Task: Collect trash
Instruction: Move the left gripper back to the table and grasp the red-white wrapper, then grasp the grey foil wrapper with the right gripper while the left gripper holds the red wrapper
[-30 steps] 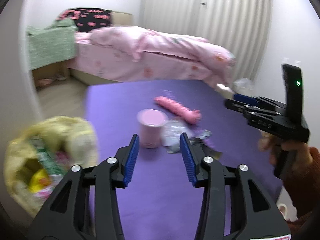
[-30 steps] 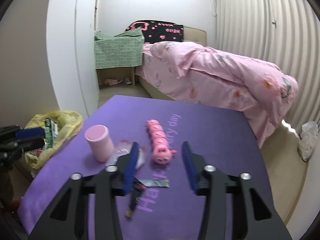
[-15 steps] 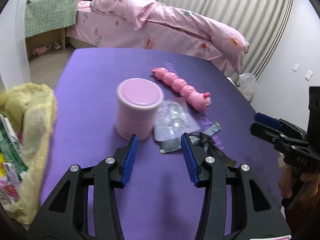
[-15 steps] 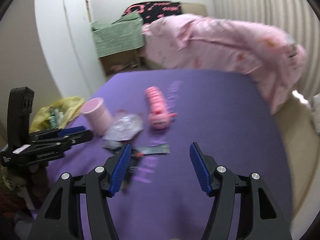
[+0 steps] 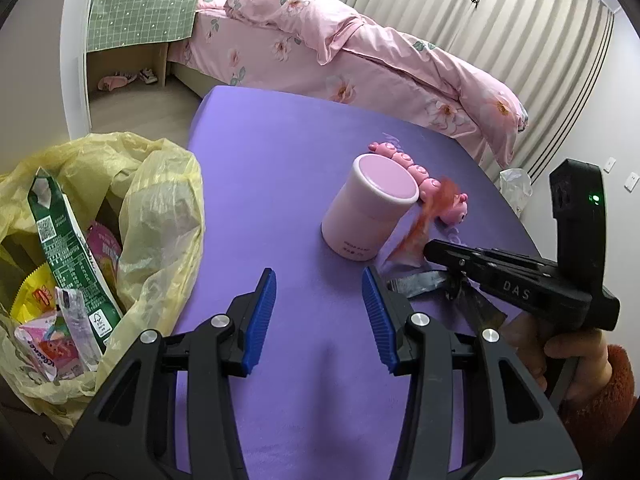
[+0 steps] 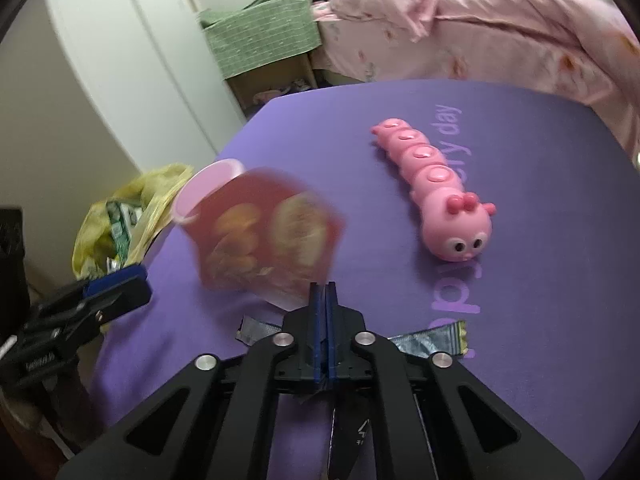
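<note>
My right gripper (image 6: 323,292) is shut on a red snack wrapper (image 6: 266,240), lifted off the purple table (image 6: 520,152) and blurred by motion. The wrapper also shows in the left wrist view (image 5: 420,228), beside the right gripper (image 5: 434,249). My left gripper (image 5: 318,312) is open and empty over the table's near edge, next to a yellow trash bag (image 5: 160,208) that holds several wrappers. A silver wrapper (image 6: 432,340) and a dark wrapper (image 6: 352,440) lie on the table under my right gripper.
A pink cup (image 5: 370,208) stands mid-table, with a pink caterpillar toy (image 6: 436,192) behind it. A bed with pink bedding (image 5: 360,56) lies beyond the table. A white bag (image 5: 514,184) sits on the floor at the right.
My right gripper has come down, shut on the red wrapper by the cup and lifted it. My left gripper has swung left, bringing the trash bag fully into view.
</note>
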`<state>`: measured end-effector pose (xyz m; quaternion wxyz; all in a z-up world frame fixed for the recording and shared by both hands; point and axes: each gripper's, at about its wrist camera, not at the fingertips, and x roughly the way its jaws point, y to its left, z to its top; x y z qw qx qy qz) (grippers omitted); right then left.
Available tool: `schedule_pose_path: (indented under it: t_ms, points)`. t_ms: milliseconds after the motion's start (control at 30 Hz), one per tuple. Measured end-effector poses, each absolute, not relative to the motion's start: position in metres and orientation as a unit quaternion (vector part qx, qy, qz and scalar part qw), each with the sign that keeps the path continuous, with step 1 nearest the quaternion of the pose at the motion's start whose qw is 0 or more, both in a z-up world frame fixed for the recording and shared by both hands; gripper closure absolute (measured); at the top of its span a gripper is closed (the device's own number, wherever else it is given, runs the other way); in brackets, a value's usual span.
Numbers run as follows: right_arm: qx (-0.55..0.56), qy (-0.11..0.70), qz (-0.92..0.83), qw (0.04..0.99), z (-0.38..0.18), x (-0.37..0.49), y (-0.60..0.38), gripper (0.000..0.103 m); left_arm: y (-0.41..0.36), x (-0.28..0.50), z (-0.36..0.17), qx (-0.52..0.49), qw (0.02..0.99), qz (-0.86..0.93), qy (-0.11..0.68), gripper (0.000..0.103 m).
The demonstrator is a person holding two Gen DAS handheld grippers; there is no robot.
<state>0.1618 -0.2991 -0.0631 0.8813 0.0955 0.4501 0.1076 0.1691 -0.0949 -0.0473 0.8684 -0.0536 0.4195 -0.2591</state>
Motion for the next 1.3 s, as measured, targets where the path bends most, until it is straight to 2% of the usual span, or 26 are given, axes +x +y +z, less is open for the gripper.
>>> schedule_pose_path:
  t_ms: [267,567,600,633,667,700,733,1300]
  points:
    - [0.069,0.407,0.083,0.907,-0.022,0.135,-0.323,0.101,-0.113,0.161,-0.044,-0.037,0.856,-0.309,0.414,0.060]
    - [0.047,0.402,0.027,0.914,-0.025,0.110,-0.352,0.099,-0.148,0.176,-0.045,-0.006,0.861,-0.317,0.398,0.061]
    - [0.041,0.403,0.026,0.914,-0.027,0.107,-0.352,0.096,-0.153,0.178,-0.047,-0.001,0.858,-0.318,0.403,0.062]
    - [0.038,0.403,0.027,0.914,-0.028,0.105,-0.352,0.093,-0.156,0.180,-0.048,0.000,0.857,-0.318,0.406,0.069]
    - [0.036,0.404,0.030,0.914,-0.028,0.103,-0.352,0.079,-0.159,0.181,-0.049,0.001,0.856,-0.317,0.409,0.074]
    - [0.037,0.405,0.037,0.913,-0.029,0.102,-0.350,0.062,-0.162,0.182,-0.051,0.005,0.854,-0.314,0.414,0.088]
    - [0.039,0.404,0.046,0.913,-0.030,0.100,-0.348,0.058,-0.162,0.181,-0.052,0.007,0.855,-0.310,0.415,0.100]
    - [-0.013,0.434,0.121,0.893,-0.055,0.128,-0.293,0.057,-0.078,0.150,-0.019,-0.022,0.865,-0.275,0.419,0.102]
